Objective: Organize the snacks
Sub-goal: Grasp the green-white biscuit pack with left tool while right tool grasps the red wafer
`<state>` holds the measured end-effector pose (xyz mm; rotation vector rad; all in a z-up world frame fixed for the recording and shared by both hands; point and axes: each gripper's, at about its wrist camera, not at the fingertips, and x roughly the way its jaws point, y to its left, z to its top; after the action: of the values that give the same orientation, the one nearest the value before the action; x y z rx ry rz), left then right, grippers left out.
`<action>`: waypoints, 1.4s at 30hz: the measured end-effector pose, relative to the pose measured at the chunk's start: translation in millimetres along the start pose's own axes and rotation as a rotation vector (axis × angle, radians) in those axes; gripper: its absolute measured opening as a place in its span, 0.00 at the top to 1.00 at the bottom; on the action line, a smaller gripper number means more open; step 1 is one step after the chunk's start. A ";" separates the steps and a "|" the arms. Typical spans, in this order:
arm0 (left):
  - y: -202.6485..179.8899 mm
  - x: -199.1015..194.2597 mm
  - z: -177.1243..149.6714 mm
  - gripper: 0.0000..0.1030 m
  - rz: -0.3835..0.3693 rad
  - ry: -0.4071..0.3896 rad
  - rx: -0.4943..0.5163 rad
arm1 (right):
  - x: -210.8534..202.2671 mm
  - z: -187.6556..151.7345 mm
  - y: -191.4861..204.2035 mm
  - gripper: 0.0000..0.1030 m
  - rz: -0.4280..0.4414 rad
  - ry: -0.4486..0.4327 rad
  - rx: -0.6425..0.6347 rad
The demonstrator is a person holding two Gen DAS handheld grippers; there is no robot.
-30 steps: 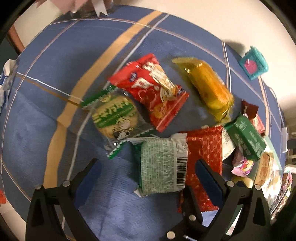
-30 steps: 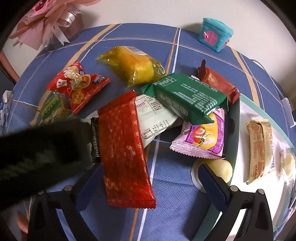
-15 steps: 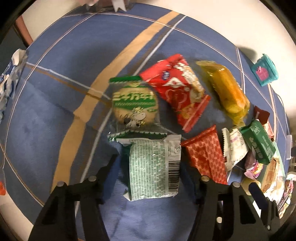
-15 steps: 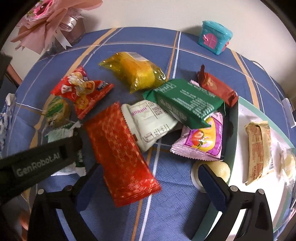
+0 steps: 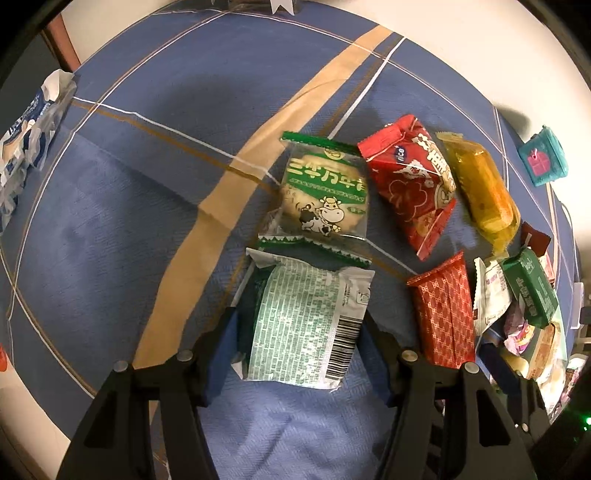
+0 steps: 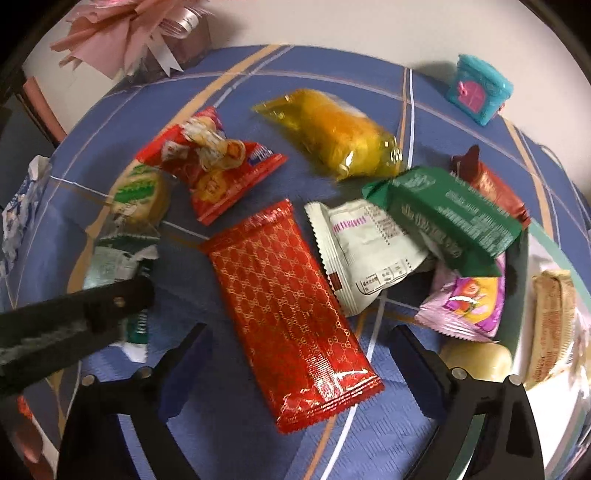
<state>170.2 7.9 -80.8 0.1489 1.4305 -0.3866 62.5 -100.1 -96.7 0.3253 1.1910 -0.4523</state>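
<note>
We see the left gripper clenched on a green-printed snack packet, hiding its sides. Our right gripper is closing astride the red patterned wafer packet, not touching; motion blurs the dark green packet.

On the desk, the round biscuit in a clear green-edged wrapper lies just behind the pale green barcode-printed snack packet, with the long red gold-patterned foil packet to that packet's right.

A home setting, round counter under a blue plaid tablecloth, wrapped snacks scattered across it, pink ribbon bouquet by the wall, teal toy house nearby
</note>
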 end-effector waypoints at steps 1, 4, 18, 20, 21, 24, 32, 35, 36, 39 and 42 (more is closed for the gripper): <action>-2.8 2.6 -0.6 0.38 0.002 0.000 0.000 | 0.2 0.6 0.1 0.05 -0.003 -0.007 -0.001; -8.7 3.9 0.0 0.38 0.012 0.001 0.002 | -1.3 1.8 4.3 0.10 0.003 -0.017 -0.014; -12.3 -8.7 -1.1 0.49 -0.001 -0.013 -0.011 | -25.2 4.2 26.9 0.51 0.009 -0.052 -0.027; -14.6 -13.9 -0.5 0.49 -0.017 -0.023 -0.017 | -28.1 7.2 23.0 0.52 0.019 -0.054 -0.022; -15.7 -17.6 0.0 0.49 -0.023 -0.031 -0.018 | -30.0 8.3 22.9 0.53 0.025 -0.055 -0.020; -18.6 -31.6 0.5 0.49 -0.027 -0.062 -0.015 | -37.0 12.2 15.1 0.54 0.047 -0.064 -0.008; -32.3 -70.5 -1.5 0.49 -0.044 -0.146 0.001 | -80.4 26.0 -0.4 0.55 0.096 -0.110 0.022; -36.2 -79.8 -3.4 0.49 -0.042 -0.156 0.010 | -83.1 24.2 -3.2 0.55 0.112 -0.102 0.023; -31.5 -78.4 -2.2 0.49 -0.042 -0.155 0.014 | -81.7 23.4 -3.5 0.55 0.110 -0.092 0.017; -32.9 -77.4 -6.8 0.49 -0.040 -0.145 0.019 | -70.5 20.8 -3.2 0.55 0.108 -0.061 0.021; -33.0 -73.0 -8.2 0.49 -0.042 -0.136 0.018 | -60.9 15.9 -5.8 0.55 0.111 -0.033 0.032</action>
<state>144.5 -7.6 -6.0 0.1054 1.2979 -0.4360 54.3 -102.6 -34.0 0.4078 1.1290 -0.3787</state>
